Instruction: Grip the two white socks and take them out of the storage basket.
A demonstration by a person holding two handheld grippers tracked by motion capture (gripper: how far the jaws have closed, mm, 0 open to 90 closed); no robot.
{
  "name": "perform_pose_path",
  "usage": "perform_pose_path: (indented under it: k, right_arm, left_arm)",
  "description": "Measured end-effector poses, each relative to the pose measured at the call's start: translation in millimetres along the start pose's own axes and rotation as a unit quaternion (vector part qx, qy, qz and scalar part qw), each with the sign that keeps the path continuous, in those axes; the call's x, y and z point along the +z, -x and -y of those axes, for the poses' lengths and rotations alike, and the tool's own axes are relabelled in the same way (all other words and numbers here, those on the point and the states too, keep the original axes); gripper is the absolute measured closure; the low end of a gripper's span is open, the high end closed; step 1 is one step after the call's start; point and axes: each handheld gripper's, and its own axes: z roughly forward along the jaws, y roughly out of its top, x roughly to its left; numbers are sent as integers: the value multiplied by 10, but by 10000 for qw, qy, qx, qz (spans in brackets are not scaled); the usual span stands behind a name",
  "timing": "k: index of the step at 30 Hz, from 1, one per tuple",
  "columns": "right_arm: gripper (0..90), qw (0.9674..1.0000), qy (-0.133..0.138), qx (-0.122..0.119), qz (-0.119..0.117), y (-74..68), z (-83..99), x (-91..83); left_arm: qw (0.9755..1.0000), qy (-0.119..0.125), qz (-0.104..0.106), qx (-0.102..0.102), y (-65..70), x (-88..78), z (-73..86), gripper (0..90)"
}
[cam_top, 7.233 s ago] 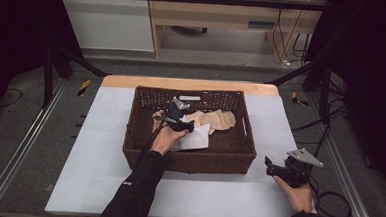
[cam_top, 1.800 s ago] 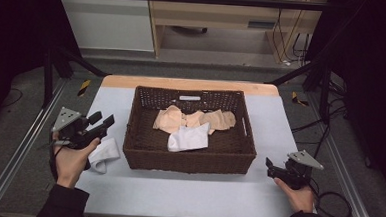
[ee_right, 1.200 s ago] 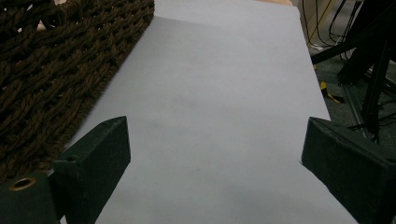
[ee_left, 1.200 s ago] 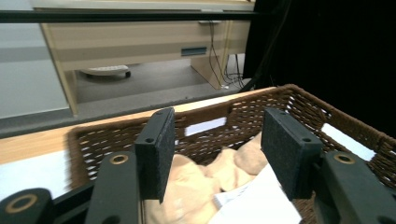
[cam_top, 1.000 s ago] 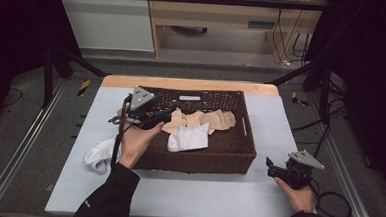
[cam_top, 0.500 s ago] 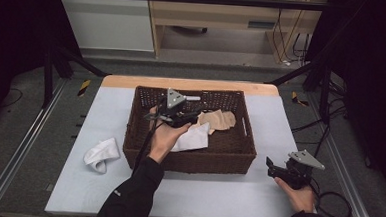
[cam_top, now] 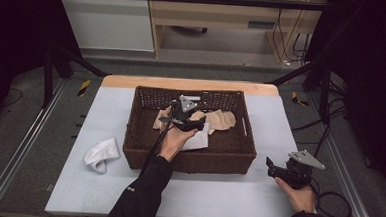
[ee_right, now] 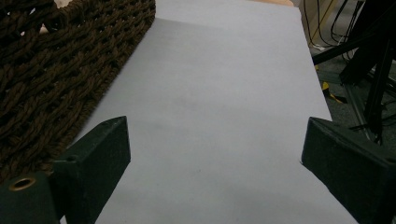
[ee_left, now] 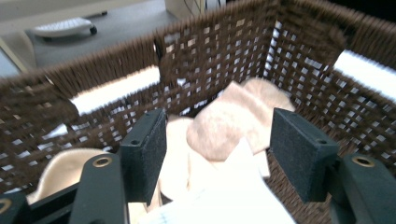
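I've got the left hand-held gripper (cam_top: 180, 119) inside the wicker basket (cam_top: 144, 148), jaws spread and just been opening, nothing pinched; beige socks (ee_left: 229, 123) and a white sock (cam_top: 197, 141) lie under/ahead of it. Another white sock (cam_top: 101, 154) sits on the worktop (cam_top: 226, 198), left of basket. Right hand-held gripper (cam_top: 278, 169) rests at worktop's right edge, jaws spread, empty.

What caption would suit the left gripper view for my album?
Open left gripper inside the wicker basket, fingers either side of a beige sock, white sock below.
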Motion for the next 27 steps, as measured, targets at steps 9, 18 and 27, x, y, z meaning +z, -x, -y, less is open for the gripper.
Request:
perform_pose_path:
  k: [9,18,27]
  right_arm:
    - [81,10000,-23,-4,-7,-4,1,4]
    - [82,10000,-37,-22,3,-2,0,11]
    - [81,10000,-51,-16,7,-6,1,14]
  left_arm:
    - [9985,-513,134,94,-4,127,114,369]
    - [9946,-1020,95,182,-15,208,182,411]
    - [9835,-1740,116,490,-7,317,262,422]
